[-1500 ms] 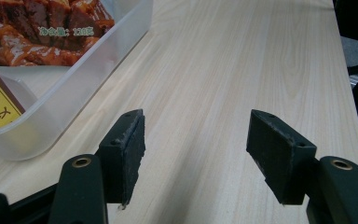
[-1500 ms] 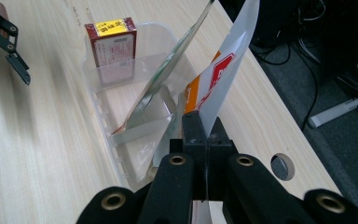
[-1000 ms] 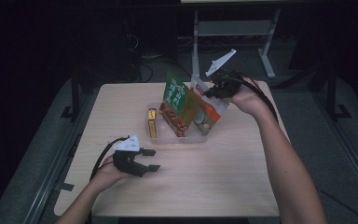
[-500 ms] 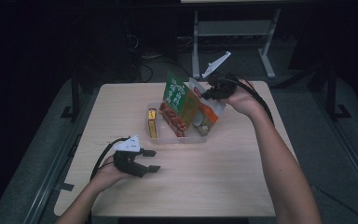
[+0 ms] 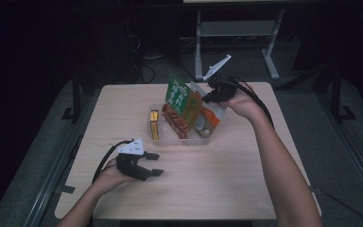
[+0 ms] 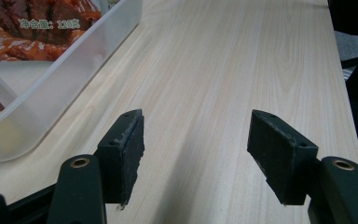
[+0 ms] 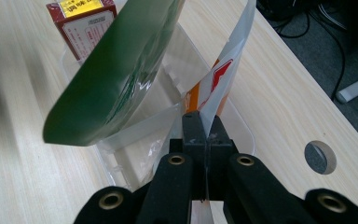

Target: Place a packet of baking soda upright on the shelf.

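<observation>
Pale wood-grain table (image 5: 217, 189), flat and rectangular, bearing everything else. Clear plastic bin (image 5: 179, 140) near the far middle of that table, shallow, rounded at the corners, frosted walls. Inside the bin, a glossy green packet (image 5: 178, 93) standing on edge and leaning, beside a red-orange packet with printed food (image 5: 175, 120) and a small red-and-yellow carton (image 5: 154, 124) at the bin's left end. Orange-and-white snack bag (image 5: 207, 115) at the bin's right end, thin crinkled film, long axis tilted up and away from the bin toward the far right, lower end down in the bin, upper white edge raised. Right gripper (image 7: 206, 133) at the bin's far right corner, black jaws pressed together on that upper edge of the bag, film pinched flat between the pads and fanning out above them. Left gripper (image 6: 196, 149) down on the table in front of the bin's left part, well apart from the bag, jaws spread wide with nothing between the rough black pads (image 6: 128, 154), bare wood showing through the gap; bin wall just off to the side in the left gripper view. Round hole (image 7: 320, 157) in the tabletop right of the bin in the right gripper view.
</observation>
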`<action>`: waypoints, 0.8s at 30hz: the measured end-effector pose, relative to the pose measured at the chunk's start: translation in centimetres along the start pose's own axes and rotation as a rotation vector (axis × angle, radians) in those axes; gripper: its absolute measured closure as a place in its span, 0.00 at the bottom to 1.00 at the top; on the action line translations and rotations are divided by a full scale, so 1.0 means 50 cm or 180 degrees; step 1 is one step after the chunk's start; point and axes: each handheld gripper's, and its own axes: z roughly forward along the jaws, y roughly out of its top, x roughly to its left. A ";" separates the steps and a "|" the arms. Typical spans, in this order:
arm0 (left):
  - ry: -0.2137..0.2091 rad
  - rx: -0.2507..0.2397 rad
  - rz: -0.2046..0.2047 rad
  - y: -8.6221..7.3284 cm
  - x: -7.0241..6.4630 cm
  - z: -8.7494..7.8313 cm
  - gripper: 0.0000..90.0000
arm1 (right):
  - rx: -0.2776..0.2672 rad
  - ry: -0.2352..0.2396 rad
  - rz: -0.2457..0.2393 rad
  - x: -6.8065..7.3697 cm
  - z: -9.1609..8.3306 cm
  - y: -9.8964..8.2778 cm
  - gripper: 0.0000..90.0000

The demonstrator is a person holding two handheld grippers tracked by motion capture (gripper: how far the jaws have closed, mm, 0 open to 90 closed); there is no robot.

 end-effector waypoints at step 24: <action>0.0008 0.0017 -0.0014 -0.001 0.000 0.000 0.38 | -0.0278 0.0065 0.0292 -0.008 -0.025 -0.016 0.37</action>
